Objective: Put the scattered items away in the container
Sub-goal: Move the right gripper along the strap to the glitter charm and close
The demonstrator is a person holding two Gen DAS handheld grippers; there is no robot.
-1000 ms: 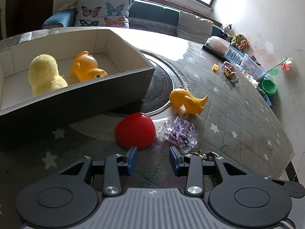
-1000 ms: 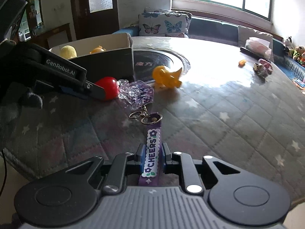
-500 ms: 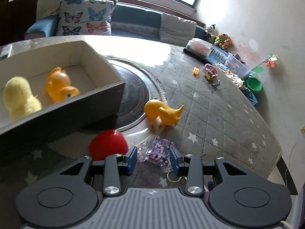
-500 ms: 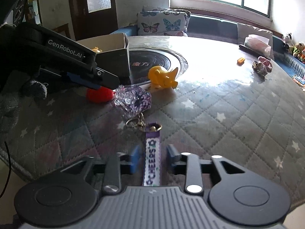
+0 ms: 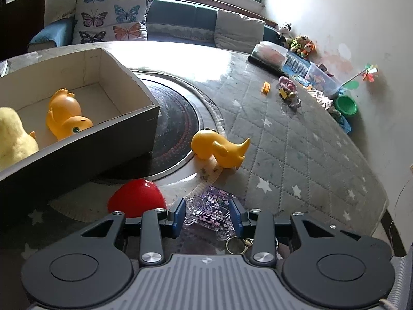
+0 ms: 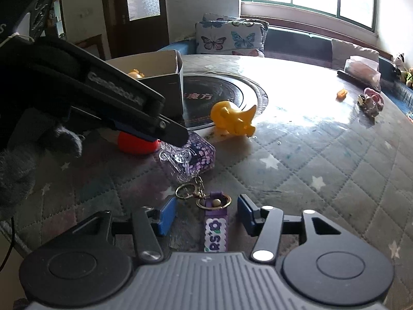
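The clear keychain charm (image 5: 208, 213), full of purple flowers, lies on the quilted table cover (image 5: 296, 149), and I have my left gripper (image 5: 208, 215) set around it: its blue pads (image 5: 178, 213) stand on either side of the charm, parted, and I cannot tell if they touch it. From the right wrist view the same charm (image 6: 192, 156) sits just under the tip of the left gripper (image 6: 173, 135), with its metal rings (image 6: 189, 192) trailing back to the purple strap (image 6: 216, 226). That strap lies flat between the fingers of my right gripper (image 6: 206, 215), which are spread wide and clear of it on both sides.

Just left of the charm is the red ball (image 5: 136, 199), touching or nearly touching it. Beyond, an orange rubber duck (image 5: 219, 148) lies on its side at the edge of the black round plate (image 5: 175, 124). The cardboard box (image 5: 85, 152) stands on the left, holding a second orange duck (image 5: 65, 115) and a fluffy yellow chick (image 5: 13, 135).
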